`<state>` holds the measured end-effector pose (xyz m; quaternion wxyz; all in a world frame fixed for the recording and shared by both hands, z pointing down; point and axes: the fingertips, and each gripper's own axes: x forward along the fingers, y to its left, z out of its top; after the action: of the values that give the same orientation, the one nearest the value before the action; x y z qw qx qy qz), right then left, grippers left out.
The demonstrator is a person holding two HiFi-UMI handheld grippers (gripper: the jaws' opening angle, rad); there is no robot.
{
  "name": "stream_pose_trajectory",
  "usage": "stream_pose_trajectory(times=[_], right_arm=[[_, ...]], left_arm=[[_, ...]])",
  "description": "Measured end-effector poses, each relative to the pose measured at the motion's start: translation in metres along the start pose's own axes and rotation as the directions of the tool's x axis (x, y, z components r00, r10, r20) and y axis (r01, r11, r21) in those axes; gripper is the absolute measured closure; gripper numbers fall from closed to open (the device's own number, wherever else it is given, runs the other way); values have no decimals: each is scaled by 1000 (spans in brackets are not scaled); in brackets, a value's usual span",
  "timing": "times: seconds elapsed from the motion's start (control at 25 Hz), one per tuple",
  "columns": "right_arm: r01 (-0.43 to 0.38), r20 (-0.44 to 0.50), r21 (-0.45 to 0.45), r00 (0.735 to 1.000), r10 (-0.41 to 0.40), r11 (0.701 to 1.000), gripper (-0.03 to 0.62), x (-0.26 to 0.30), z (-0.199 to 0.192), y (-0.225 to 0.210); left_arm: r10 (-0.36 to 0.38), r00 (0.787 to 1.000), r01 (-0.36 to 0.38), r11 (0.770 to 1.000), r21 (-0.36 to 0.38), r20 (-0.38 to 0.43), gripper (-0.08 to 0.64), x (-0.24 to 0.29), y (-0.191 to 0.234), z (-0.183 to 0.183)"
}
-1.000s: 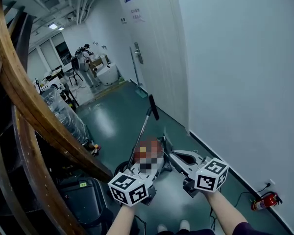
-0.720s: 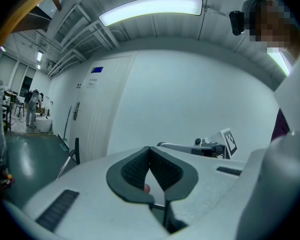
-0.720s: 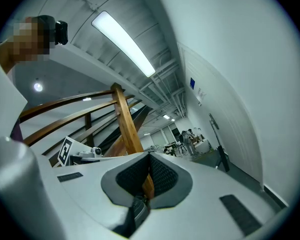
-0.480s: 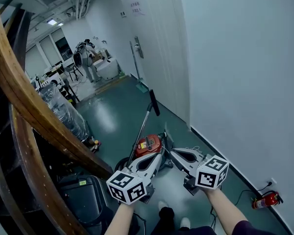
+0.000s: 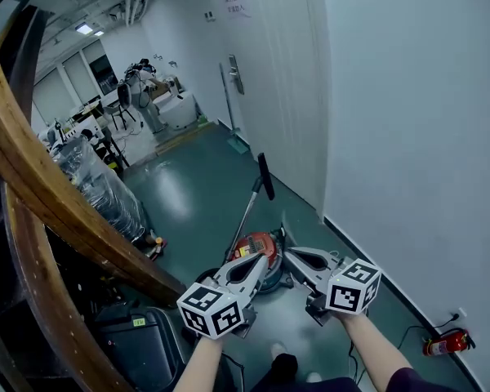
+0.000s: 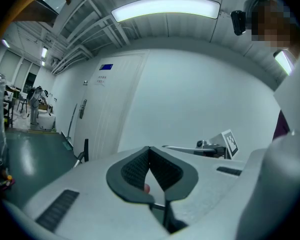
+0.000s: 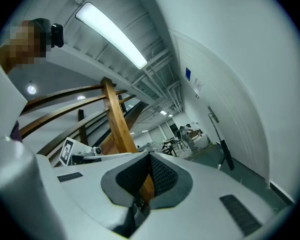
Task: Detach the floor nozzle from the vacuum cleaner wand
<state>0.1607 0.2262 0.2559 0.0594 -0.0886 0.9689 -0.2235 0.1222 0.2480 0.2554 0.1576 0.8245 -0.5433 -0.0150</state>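
- Floor nozzle, the black piece as far as I can tell, sits by the white wall, still on the wand.
- The wand's long side points away from the person, from the red vacuum body out to the nozzle.
- The left claw and right claw are both closed and empty.
- I think this is the reaching step. Next: get closer, open both claws, hold the wand, pull the nozzle.

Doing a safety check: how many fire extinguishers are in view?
1. The fire extinguisher is on the floor by the white wall, at the head view's lower right. More may be hidden elsewhere.
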Motion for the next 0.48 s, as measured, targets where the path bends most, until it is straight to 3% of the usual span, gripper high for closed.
stream_pose_trajectory(times=[0.48], right_arm=[[75,-12,51,997,-75,996,575,93,3,-44]], left_arm=[[-40,999,40,997,-64,-9,555,9,109,23]])
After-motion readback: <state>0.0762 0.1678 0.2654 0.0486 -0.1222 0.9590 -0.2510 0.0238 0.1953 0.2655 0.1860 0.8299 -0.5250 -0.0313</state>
